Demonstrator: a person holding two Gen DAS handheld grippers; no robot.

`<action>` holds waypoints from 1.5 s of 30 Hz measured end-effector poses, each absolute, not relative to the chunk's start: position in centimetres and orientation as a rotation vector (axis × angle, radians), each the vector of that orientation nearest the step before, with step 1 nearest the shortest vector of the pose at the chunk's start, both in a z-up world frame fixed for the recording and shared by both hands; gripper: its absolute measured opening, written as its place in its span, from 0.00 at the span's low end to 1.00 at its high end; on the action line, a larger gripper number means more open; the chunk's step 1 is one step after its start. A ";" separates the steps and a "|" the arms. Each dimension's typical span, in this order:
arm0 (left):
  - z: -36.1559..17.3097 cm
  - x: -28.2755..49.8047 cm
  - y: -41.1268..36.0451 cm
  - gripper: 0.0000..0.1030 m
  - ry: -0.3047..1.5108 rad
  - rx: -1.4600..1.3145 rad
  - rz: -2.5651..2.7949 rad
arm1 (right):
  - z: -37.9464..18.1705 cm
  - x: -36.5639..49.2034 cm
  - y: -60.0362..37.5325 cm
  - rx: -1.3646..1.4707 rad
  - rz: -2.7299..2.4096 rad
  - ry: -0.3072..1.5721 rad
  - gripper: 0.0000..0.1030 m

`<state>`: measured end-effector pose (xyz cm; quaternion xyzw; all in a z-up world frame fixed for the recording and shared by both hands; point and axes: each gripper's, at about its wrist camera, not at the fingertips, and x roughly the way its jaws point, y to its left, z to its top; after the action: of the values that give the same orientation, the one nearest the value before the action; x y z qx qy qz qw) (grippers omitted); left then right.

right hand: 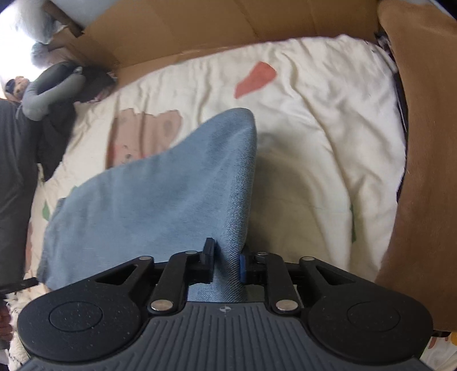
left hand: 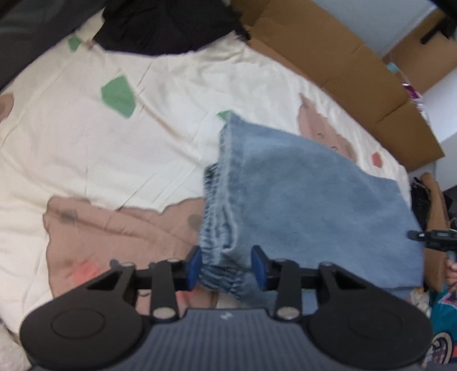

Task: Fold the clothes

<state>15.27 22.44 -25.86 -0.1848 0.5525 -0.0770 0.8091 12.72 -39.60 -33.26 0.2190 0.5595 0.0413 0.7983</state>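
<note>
Folded light-blue jeans, elastic waistband bunched, gripped by left claw and right claw.

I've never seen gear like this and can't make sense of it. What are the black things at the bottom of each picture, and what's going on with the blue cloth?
Those are hand-held grippers, one in each of a person's hands; no robot arm is involved. Each carries a wide-angle camera that looks along its two fingers, so one picture is from the left gripper, the other from the right gripper. Below lies a cream bedspread with pink and green patches, brown cardboard along its edge and dark clothes at the far end. Both grippers have the same folded blue denim garment between their fingers: the left at its bunched, gathered edge, the right at a fold. The picture cannot show how tightly the right one pinches.
</note>
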 end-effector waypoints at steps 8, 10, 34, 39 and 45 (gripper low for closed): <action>-25.0 15.9 18.5 0.20 1.160 -0.311 -0.264 | -35.1 11.2 -41.9 0.488 0.024 1.252 0.25; -25.8 16.0 17.6 0.18 1.178 -0.274 -0.282 | -34.8 10.9 -42.0 0.473 0.032 1.256 0.25; -31.1 15.4 14.3 0.02 1.373 -0.057 -0.237 | -33.2 3.8 -43.2 0.630 0.086 1.131 0.45; -27.1 15.5 14.1 0.04 1.385 -0.036 -0.278 | -34.1 3.4 -44.6 0.743 0.080 1.081 0.47; -22.1 15.8 14.9 0.07 1.359 0.037 -0.238 | -35.7 2.3 -45.5 0.800 0.080 1.074 0.47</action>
<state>15.81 14.89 -22.13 0.0169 0.6270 -0.1096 0.7711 2.33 -45.53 -35.75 0.3705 0.4975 0.0371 0.7835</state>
